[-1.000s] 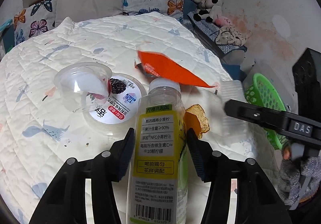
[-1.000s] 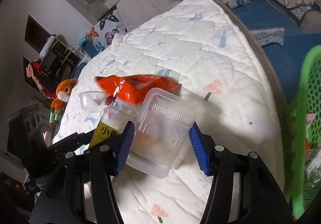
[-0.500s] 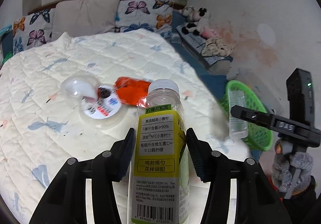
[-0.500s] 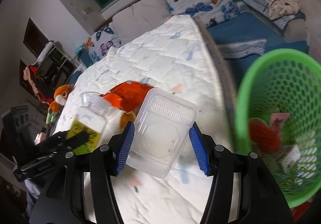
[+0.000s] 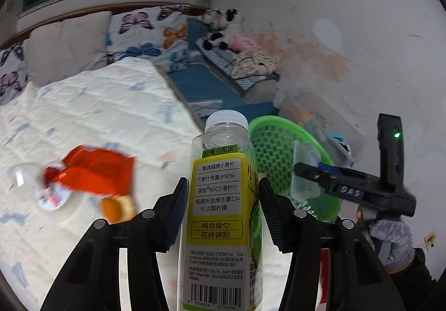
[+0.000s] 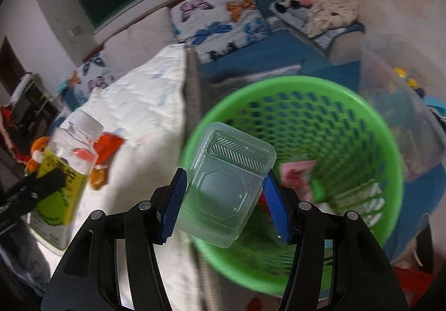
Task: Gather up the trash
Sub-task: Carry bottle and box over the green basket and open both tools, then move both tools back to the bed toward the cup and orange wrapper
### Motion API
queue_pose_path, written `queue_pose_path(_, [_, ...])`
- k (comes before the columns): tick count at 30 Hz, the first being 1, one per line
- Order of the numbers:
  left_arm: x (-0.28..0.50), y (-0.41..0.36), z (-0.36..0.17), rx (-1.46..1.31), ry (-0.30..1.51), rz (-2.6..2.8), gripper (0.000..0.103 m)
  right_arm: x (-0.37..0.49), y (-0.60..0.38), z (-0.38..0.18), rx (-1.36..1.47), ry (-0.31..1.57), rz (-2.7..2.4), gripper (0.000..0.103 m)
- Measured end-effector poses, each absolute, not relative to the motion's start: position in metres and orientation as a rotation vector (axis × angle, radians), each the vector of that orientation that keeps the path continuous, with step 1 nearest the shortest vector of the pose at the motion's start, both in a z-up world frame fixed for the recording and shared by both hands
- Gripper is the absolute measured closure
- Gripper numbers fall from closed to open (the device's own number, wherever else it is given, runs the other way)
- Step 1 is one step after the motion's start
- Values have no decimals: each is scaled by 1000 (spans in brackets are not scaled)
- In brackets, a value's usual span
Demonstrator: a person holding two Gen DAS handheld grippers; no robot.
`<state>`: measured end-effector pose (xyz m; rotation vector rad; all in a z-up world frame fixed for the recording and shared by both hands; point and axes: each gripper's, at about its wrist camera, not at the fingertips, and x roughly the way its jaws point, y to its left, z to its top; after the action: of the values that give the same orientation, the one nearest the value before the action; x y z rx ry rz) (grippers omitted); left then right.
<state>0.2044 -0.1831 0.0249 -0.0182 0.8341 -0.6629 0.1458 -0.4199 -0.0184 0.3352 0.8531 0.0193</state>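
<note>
My left gripper (image 5: 221, 209) is shut on an empty clear bottle (image 5: 221, 207) with a yellow-green label and white cap, held upright above the bed's edge. My right gripper (image 6: 224, 199) is shut on a clear plastic clamshell container (image 6: 225, 182), held over the near rim of the green mesh basket (image 6: 320, 121), which holds several scraps. The basket (image 5: 274, 149) also shows in the left wrist view, behind the bottle, with my right gripper (image 5: 306, 173) above it. The bottle (image 6: 65, 168) shows at the left of the right wrist view.
On the white quilt (image 5: 83, 110) lie a red snack bag (image 5: 94, 171), a clear lidded cup (image 5: 41, 188) and an orange scrap (image 5: 117, 206). A clear storage bin (image 6: 412, 104) stands beside the basket. Pillows and soft toys lie by the far wall.
Both grippers have swung right from the bed toward the basket with their loads. The clamshell container is now over the basket's rim, and the bottle is near the bed's edge.
</note>
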Motion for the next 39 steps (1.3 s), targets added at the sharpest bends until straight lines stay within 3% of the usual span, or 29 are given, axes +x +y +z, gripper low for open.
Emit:
queue_pose_path(6, [213,-233,23,10,848,-715,53,141,-453,-31,337,861,-62,45])
queue_pose_path(10, [217,-258,20,22,862,-742,53,138,-471,-37,368,862,-81,38])
queue_pose_path(24, [225,-322,3,56,916,-777,53,103,-496,-22,396,786,-118,36])
queue_pose_path(28, [226,-330,-4,44,930,-787,53,98,-496,-20,401,778,-118,36])
queue_pose_path(30, [227,-331,-3,26,923,-791,43,96,-495,-20,405,776,-116,36])
queue_pose_path(32, [226,-331,-1,18,915,-795,41,95,-493,-19,403,776,-112,36])
queue_pose_path(39, [220,-299,7,6,875,-749,41,95,-475,-11,370,763,-82,36])
